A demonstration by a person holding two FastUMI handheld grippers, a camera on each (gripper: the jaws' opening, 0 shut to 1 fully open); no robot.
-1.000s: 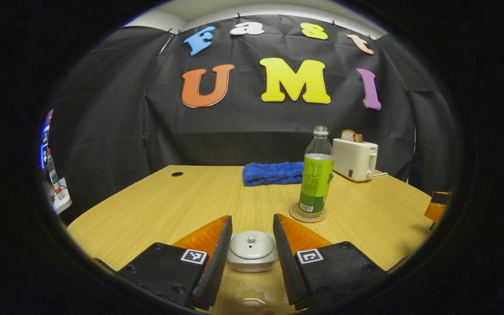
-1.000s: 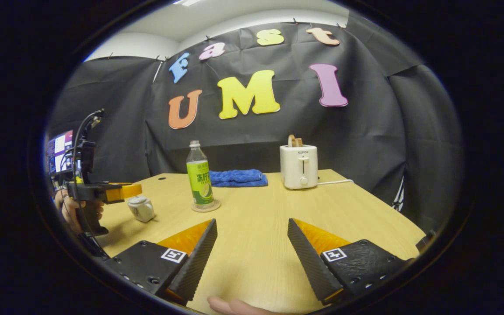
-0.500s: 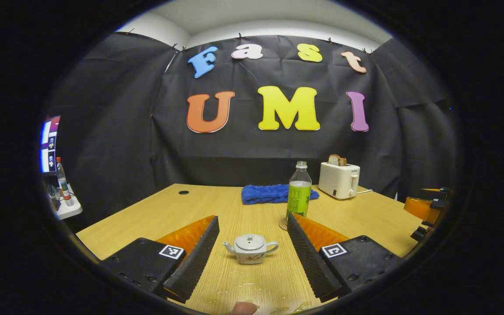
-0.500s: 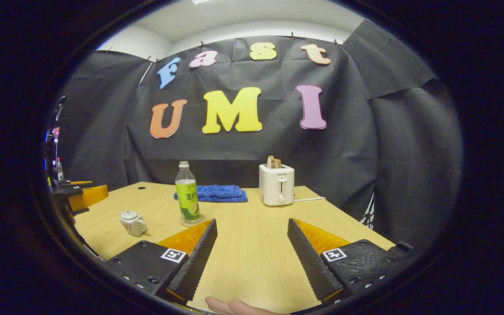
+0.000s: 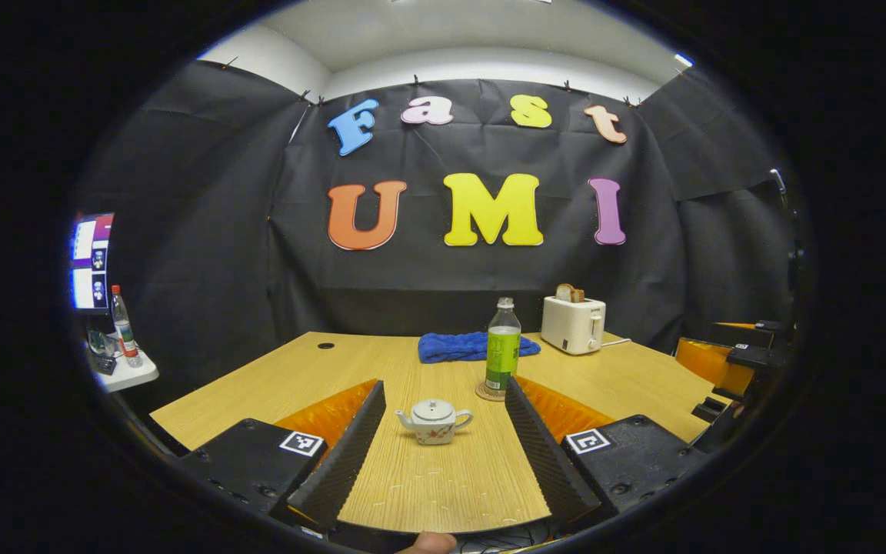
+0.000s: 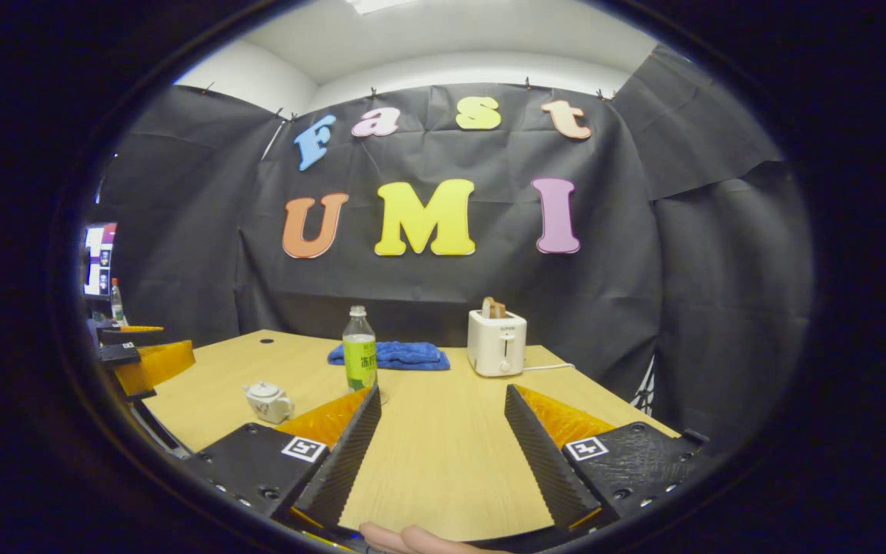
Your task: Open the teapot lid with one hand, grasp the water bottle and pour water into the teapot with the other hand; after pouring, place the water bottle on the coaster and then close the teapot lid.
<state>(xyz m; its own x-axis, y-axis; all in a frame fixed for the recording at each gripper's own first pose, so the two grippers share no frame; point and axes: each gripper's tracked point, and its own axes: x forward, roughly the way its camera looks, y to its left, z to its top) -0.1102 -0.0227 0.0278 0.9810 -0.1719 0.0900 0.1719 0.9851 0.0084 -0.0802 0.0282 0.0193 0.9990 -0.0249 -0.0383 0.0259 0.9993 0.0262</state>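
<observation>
A small white teapot (image 5: 434, 422) stands on the wooden table (image 5: 297, 377) with its lid on. My left gripper (image 5: 444, 383) is open, held back at the near edge, and the pot sits apart between its fingers' lines. Behind it a green-labelled water bottle (image 5: 502, 350) stands upright on a round coaster (image 5: 483, 394). In the right gripper view the teapot (image 6: 268, 400) and the bottle (image 6: 360, 354) lie to the left, and my right gripper (image 6: 442, 388) is open over bare table. The left gripper (image 6: 143, 358) shows at the far left there, and the right gripper (image 5: 720, 362) at the far right of the left gripper view.
A blue towel (image 5: 474, 346) and a white toaster (image 5: 574, 325) with bread in it stand at the table's back. A side shelf holds another bottle (image 5: 124, 327) under a monitor (image 5: 91, 261). A fingertip (image 6: 412, 538) shows at the bottom edge.
Both grippers have drawn back toward the table's near edge. The left one has come away from around the teapot, whose lid stays on. The bottle has not moved.
</observation>
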